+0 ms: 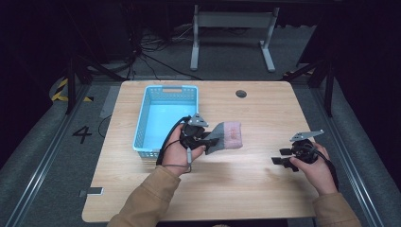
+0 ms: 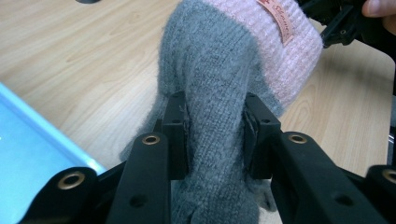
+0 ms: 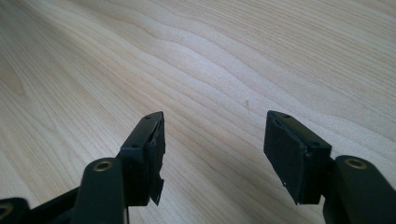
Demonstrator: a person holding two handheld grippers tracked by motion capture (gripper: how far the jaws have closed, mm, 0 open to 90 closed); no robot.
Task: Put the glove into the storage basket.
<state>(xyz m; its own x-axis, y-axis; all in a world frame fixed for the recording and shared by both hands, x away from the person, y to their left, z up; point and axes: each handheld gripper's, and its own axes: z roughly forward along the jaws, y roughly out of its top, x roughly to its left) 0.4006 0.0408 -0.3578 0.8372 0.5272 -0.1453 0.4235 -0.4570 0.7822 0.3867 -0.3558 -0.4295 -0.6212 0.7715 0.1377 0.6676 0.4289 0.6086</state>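
Observation:
A knitted grey glove with a pink cuff (image 1: 226,136) hangs just above the wooden table, right of the blue basket (image 1: 144,123). My left gripper (image 1: 209,140) is shut on its grey part. In the left gripper view both pads squeeze the grey knit of the glove (image 2: 219,84), and the pink cuff with a small label points away from me. My right gripper (image 1: 282,156) rests low over the table at the right, open, with bare wood between its jaws in the right gripper view (image 3: 212,144).
The blue plastic basket stands on the left half of the table (image 1: 246,184), and its inside looks bare. A round dark grommet (image 1: 241,93) sits near the far edge. A desk frame (image 1: 231,28) and cables stand on the floor beyond.

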